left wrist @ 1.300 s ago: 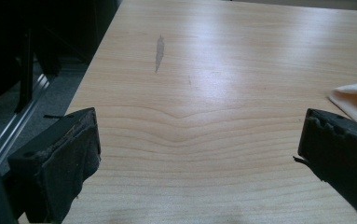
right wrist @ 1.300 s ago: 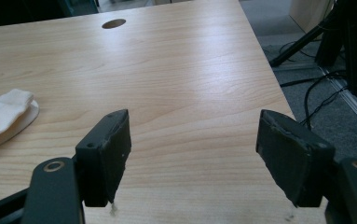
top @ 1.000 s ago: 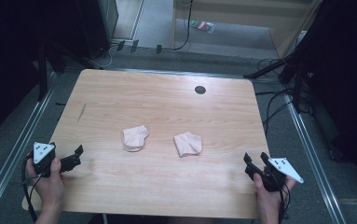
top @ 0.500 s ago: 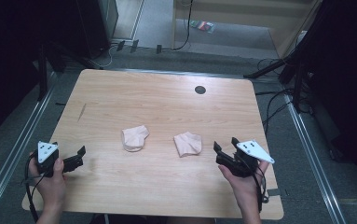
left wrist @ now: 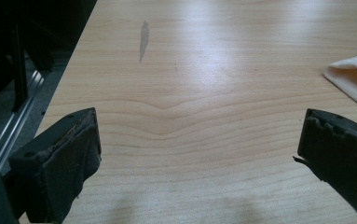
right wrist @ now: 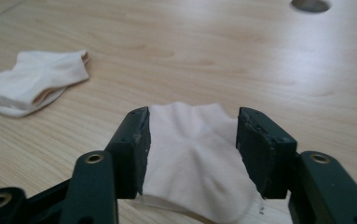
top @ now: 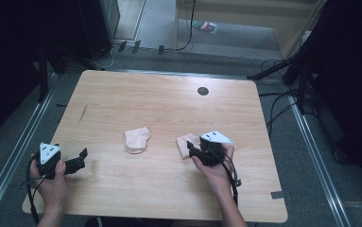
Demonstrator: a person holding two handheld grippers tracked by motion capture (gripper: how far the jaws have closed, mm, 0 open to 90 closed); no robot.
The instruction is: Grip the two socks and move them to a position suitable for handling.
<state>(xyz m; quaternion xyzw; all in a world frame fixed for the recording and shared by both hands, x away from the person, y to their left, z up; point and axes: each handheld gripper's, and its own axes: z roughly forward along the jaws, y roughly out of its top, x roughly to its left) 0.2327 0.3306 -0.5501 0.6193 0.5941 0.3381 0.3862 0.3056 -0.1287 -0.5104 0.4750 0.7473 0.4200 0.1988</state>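
pale wood tabletop (top: 169, 109) carries two small white socks. at lower left of the high view the left gripper (top: 77, 161) hovers, jaws spread wide over bare wood. at centre a folded sock (top: 136, 139) lies crumpled. just right, the right gripper (top: 193, 150) straddles the second sock (right wrist: 192, 149), jaws apart on either side. a dark round hole (top: 202, 91) sits upper right.

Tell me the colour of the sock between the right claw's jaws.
White sock, clearest in the right gripper view.
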